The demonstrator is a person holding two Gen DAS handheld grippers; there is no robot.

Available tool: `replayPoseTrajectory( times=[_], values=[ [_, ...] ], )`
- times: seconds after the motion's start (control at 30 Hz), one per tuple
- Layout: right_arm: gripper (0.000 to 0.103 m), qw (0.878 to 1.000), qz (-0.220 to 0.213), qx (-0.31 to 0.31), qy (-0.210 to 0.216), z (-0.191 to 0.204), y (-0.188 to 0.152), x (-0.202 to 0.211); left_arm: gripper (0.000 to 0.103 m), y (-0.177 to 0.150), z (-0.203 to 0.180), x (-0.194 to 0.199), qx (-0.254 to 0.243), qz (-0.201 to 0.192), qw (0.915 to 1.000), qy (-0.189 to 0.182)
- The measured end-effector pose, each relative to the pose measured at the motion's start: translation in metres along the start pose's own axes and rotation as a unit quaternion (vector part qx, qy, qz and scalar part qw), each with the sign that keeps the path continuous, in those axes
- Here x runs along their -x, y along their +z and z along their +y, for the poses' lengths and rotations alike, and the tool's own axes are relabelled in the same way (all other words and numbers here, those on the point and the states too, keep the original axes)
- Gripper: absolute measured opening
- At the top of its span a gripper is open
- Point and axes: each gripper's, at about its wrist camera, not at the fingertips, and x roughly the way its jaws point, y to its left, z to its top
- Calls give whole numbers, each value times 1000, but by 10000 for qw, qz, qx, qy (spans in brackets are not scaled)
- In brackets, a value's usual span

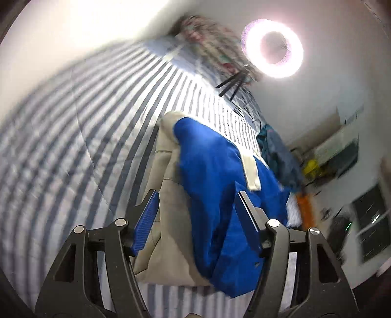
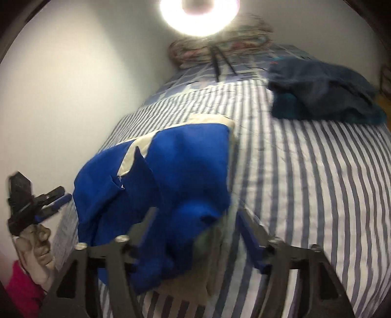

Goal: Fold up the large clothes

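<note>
A blue and beige garment (image 1: 215,195) lies partly folded on the striped bed (image 1: 85,137); it also shows in the right wrist view (image 2: 176,176). My left gripper (image 1: 195,208) is open, its blue pads apart above the garment's near end, holding nothing. My right gripper (image 2: 195,220) is open too, its jaws spread over the garment's bunched blue near edge; the frame is blurred. The left gripper (image 2: 52,199) also shows at the left of the right wrist view, held in a hand.
A dark blue pile of clothes (image 2: 322,95) lies at the far right of the bed (image 2: 305,183). A floral bundle (image 2: 220,51) and a ring light (image 2: 198,14) on a black tripod stand at the head. A white wall (image 2: 73,85) runs along the left.
</note>
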Motion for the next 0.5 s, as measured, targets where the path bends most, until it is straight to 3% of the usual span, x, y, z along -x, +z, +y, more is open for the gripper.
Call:
replayPoseTrajectory(
  times=[0.13, 0.2, 0.23, 0.27, 0.3, 0.37, 0.5],
  values=[
    [72, 9985, 240, -392, 312, -13, -5, -21, 66, 12, 21, -20, 652, 183, 9972, -305],
    [64, 9959, 270, -644, 583, -19, -1, -31, 60, 15, 24, -29, 748, 286, 9955, -506],
    [54, 9945, 281, -754, 674, -21, 0, -35, 50, 17, 24, -36, 760, 362, 9948, -567],
    [38, 9923, 303, -891, 810, -23, 3, -41, 19, 18, 23, -41, 770, 456, 9943, -577],
    [29, 9899, 337, -999, 944, -24, 5, -45, 3, 18, 22, -47, 798, 577, 9932, -624],
    [3, 9851, 376, -1183, 1190, -23, 8, -48, 0, 19, 16, -49, 827, 617, 9924, -665],
    [0, 9755, 193, -1292, 1770, -14, 10, -19, 0, 15, 2, -26, 898, 583, 9902, -901]
  ],
)
